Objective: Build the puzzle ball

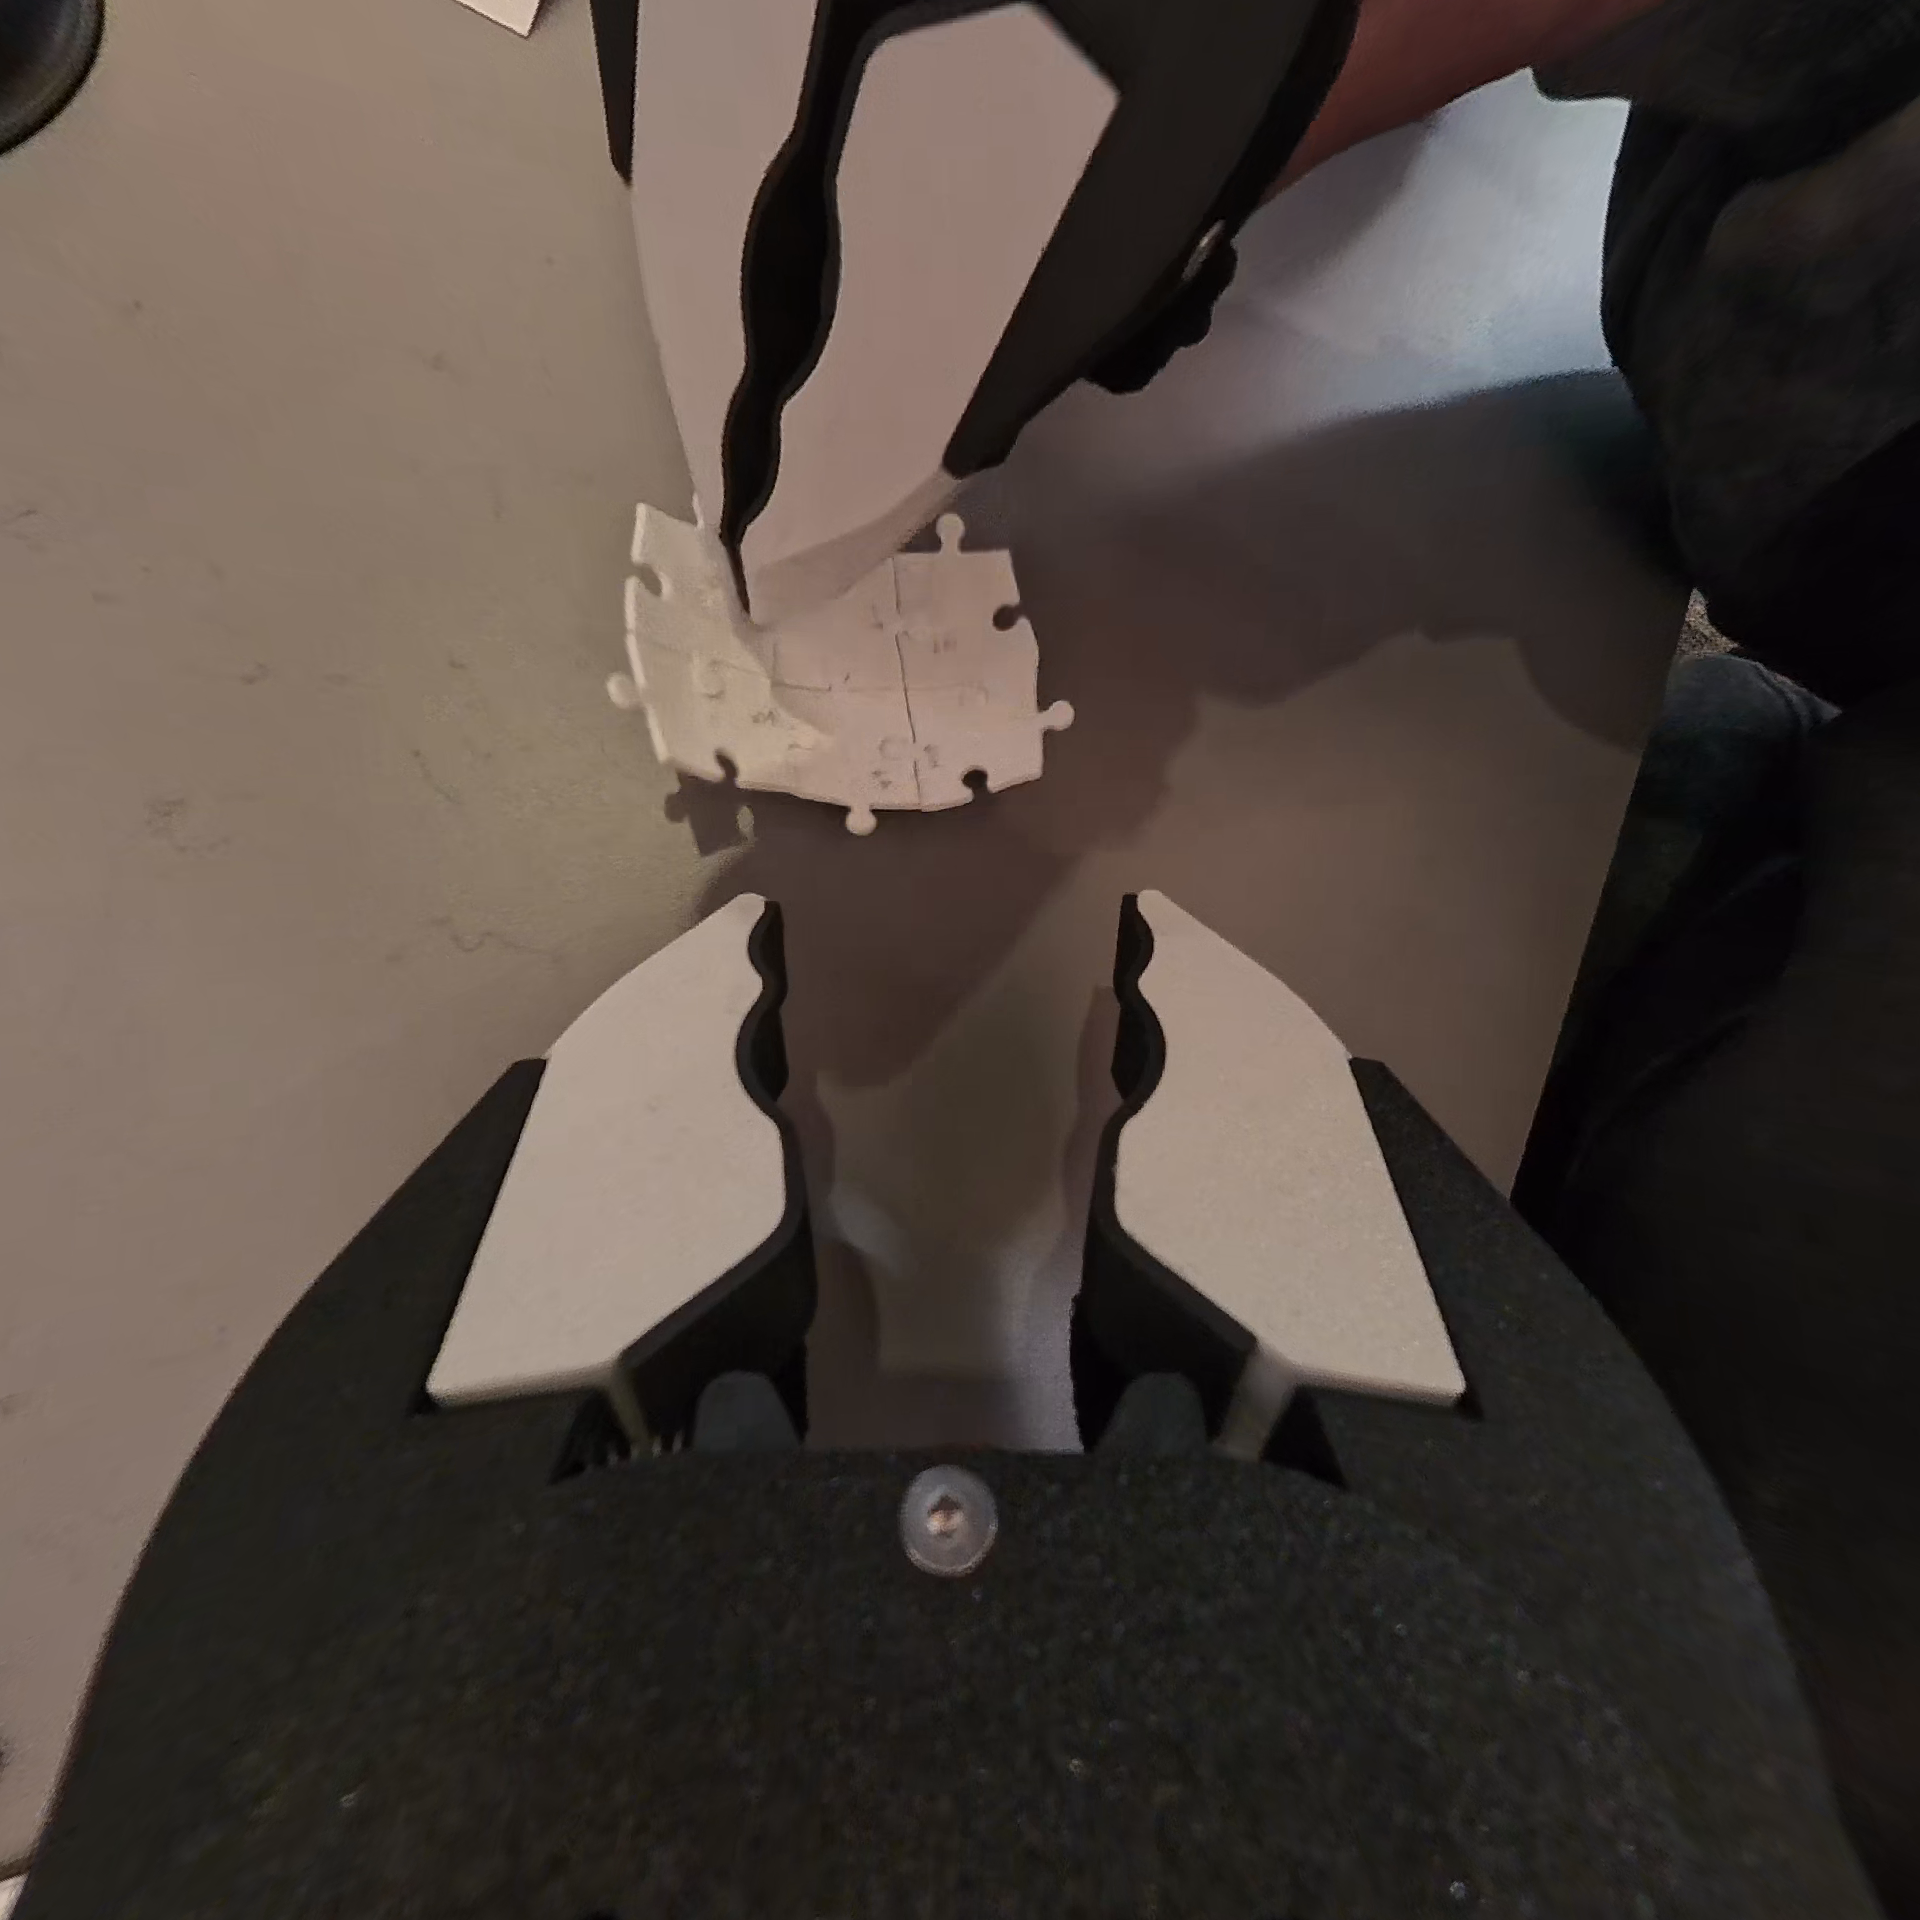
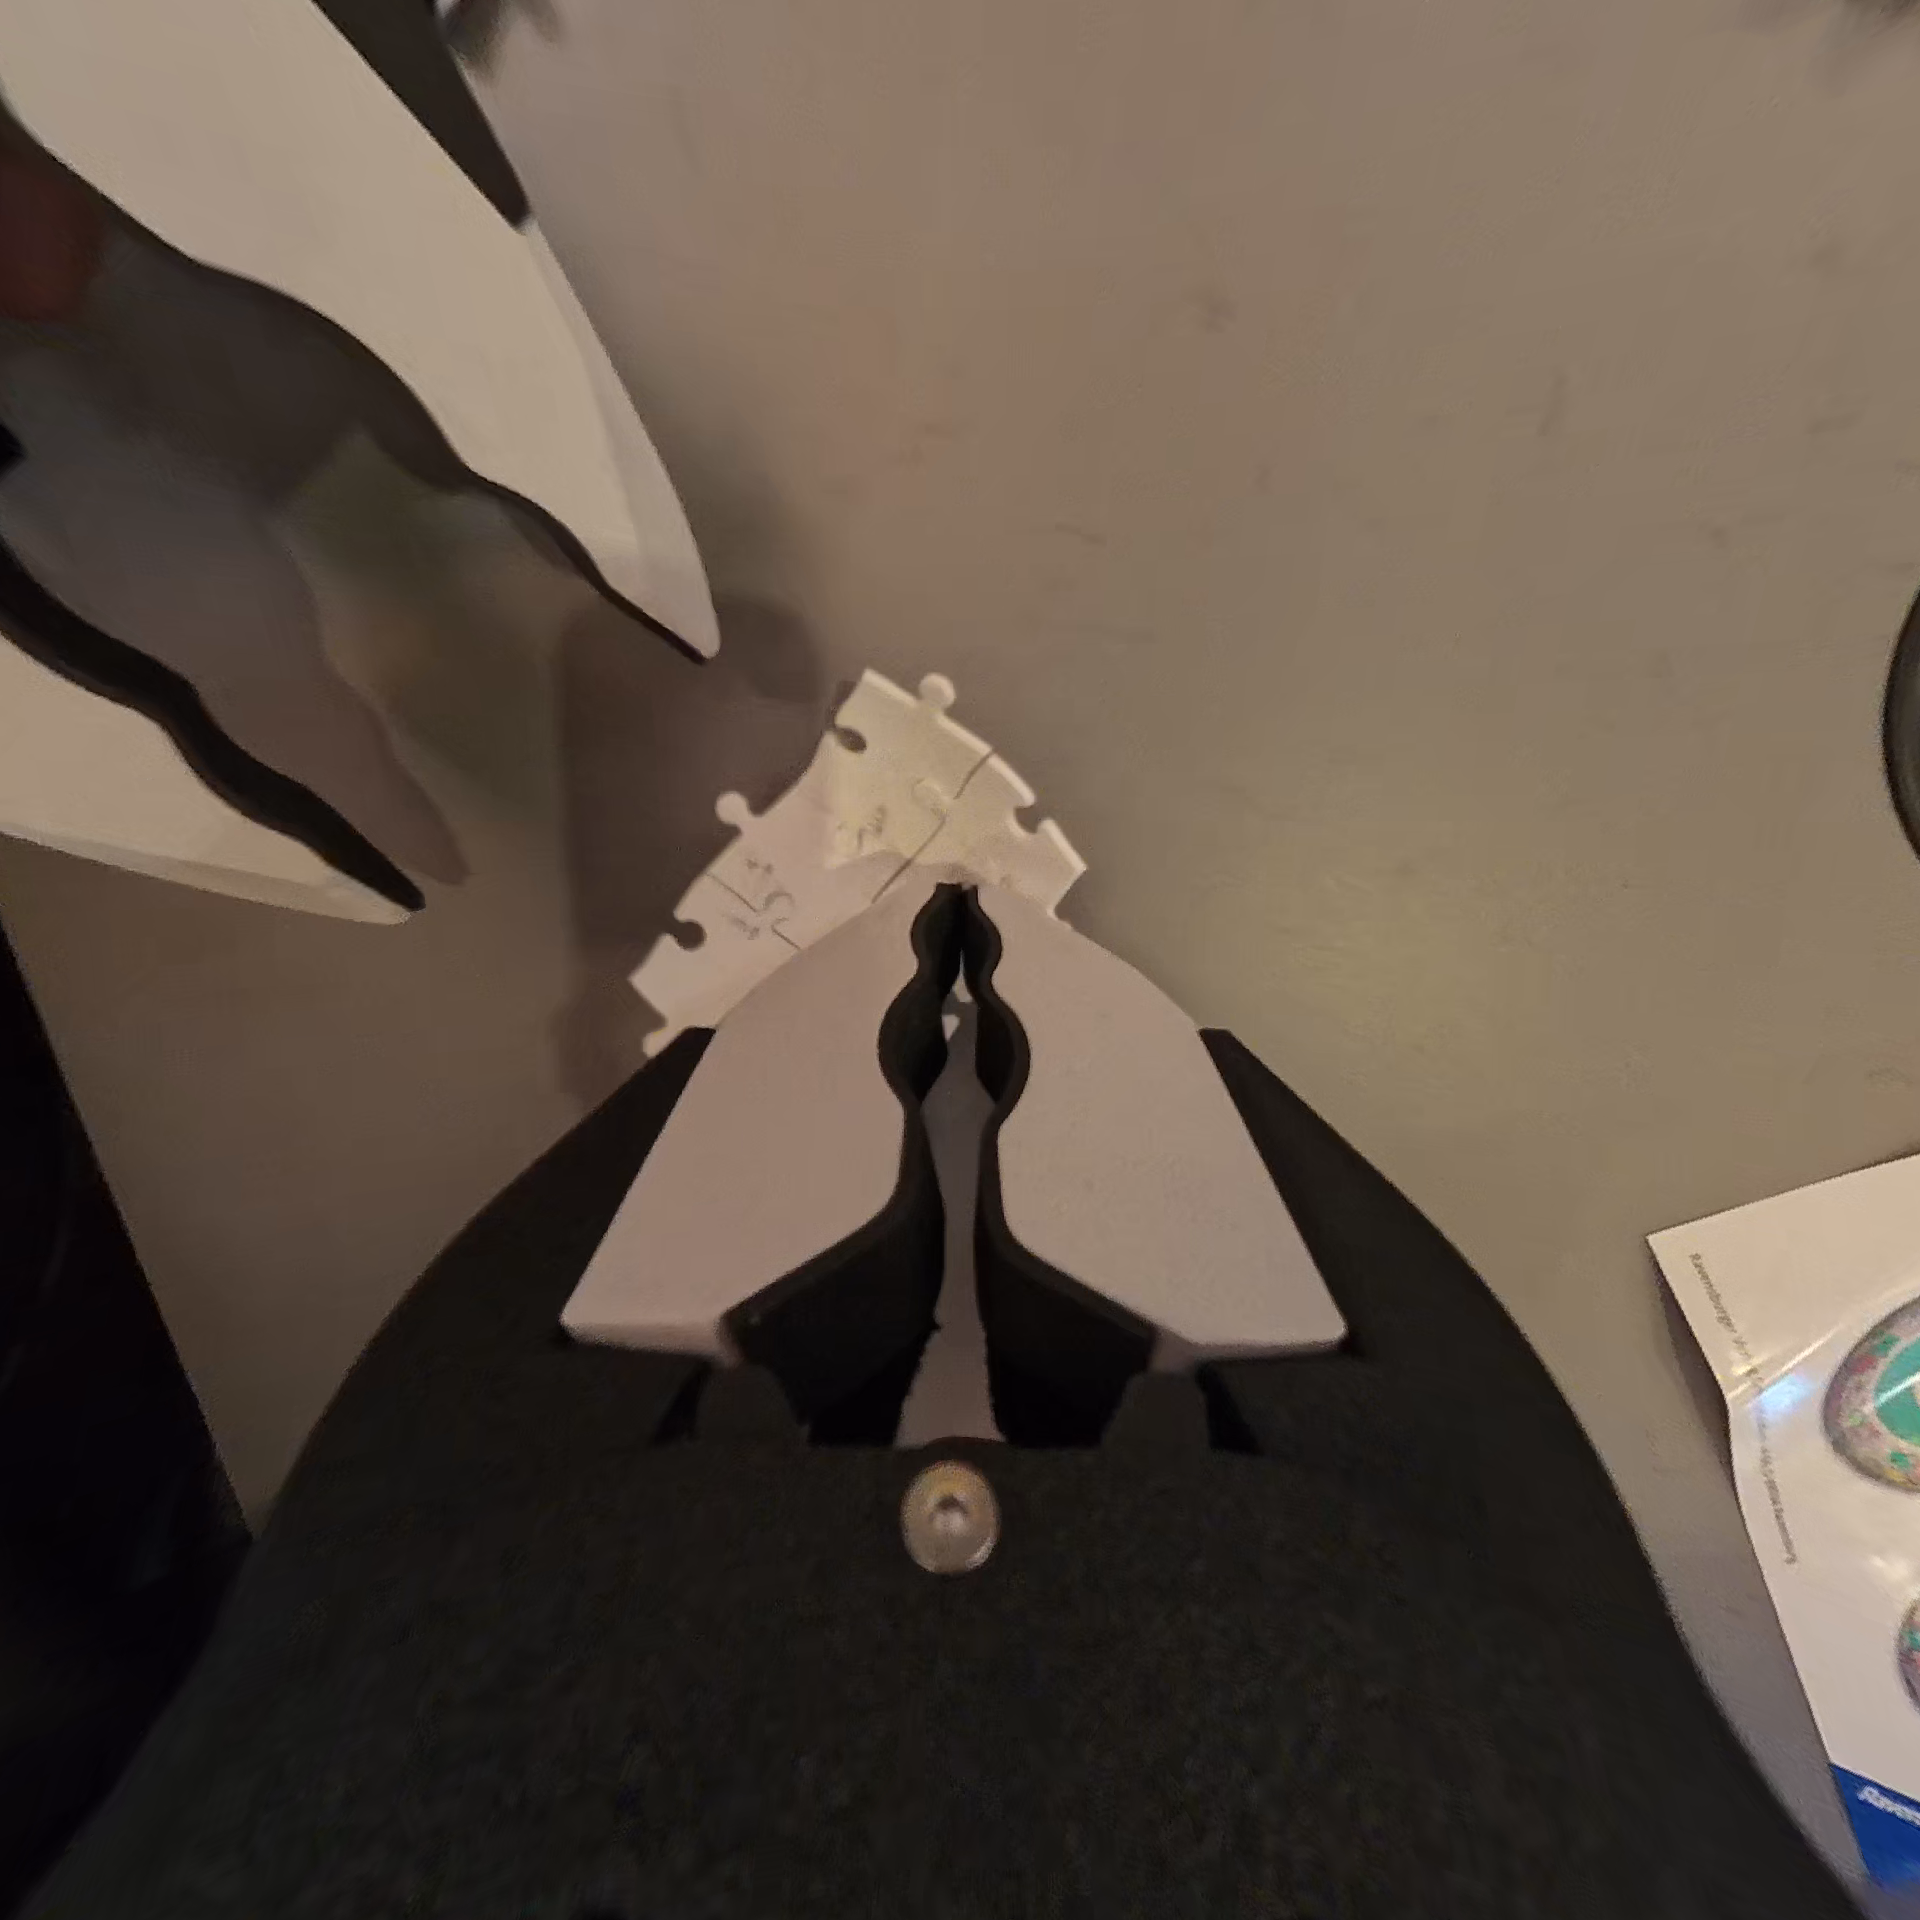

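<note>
A curved white patch of joined puzzle pieces (image 1: 894, 696) lies on the grey table (image 1: 260, 520). My left gripper (image 1: 948, 909) is open and empty, just short of the patch's near edge. My right gripper (image 1: 743, 597) comes in from the far side, its tips touching the patch's upper left part. In the right wrist view the right gripper (image 2: 958, 896) is shut, its tips against the patch (image 2: 935, 790). I cannot tell whether it pinches a piece. The open left gripper (image 2: 561, 779) shows at the upper left there.
A printed leaflet (image 2: 1808, 1455) lies on the table at the right. A dark round object (image 2: 1910, 717) sits at the right edge, another (image 1: 42, 83) at the far left corner. A person's dark clothing (image 1: 1766, 520) lies past the table's right edge. The tips of one gripper are about 7 cm away from the tips of the other.
</note>
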### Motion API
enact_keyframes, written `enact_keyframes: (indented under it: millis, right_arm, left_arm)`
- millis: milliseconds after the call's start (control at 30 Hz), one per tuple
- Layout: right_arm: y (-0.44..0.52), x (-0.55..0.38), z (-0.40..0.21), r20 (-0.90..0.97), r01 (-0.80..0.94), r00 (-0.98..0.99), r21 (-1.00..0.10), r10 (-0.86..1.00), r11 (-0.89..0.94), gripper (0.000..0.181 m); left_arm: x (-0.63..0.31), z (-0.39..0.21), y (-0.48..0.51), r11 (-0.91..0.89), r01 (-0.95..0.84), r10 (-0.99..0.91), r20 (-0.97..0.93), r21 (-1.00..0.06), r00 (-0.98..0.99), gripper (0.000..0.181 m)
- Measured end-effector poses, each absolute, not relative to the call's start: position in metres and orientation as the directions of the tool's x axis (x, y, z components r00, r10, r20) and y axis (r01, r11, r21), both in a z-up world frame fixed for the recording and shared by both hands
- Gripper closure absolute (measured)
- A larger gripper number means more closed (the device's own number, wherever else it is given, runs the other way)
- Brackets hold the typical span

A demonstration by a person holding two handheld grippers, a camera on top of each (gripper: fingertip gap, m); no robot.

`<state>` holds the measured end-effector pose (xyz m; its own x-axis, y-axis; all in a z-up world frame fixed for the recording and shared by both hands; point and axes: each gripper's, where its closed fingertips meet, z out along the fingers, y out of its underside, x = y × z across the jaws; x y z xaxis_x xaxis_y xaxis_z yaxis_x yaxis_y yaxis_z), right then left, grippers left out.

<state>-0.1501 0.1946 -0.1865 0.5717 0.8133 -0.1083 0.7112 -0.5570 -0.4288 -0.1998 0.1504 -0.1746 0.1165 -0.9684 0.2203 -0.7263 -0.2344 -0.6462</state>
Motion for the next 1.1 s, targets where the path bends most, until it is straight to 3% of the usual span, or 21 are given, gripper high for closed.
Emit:
enact_keyframes:
  millis: [267,800,1000,1100]
  right_arm:
    - [0.195,-0.16,-0.186,-0.099,0.732,0.544,-0.43,0.833,-0.529,0.181]
    - [0.194,-0.164,-0.195,-0.035,0.815,0.512,-0.294,0.858,-0.499,0.181]
    - [0.192,-0.166,-0.194,-0.026,0.824,0.502,-0.288,0.865,-0.487,0.181]
    - [0.192,-0.168,-0.181,-0.048,0.785,0.522,-0.363,0.851,-0.502,0.181]
  left_arm:
    - [-0.2,-0.175,0.15,-0.233,-0.729,-0.969,0.218,-0.644,0.117,0.121]
    - [-0.201,-0.175,0.15,-0.232,-0.728,-0.969,0.219,-0.645,0.115,0.121]
    - [-0.201,-0.174,0.151,-0.232,-0.726,-0.97,0.215,-0.647,0.118,0.121]
    - [-0.201,-0.175,0.152,-0.231,-0.725,-0.97,0.208,-0.649,0.123,0.12]
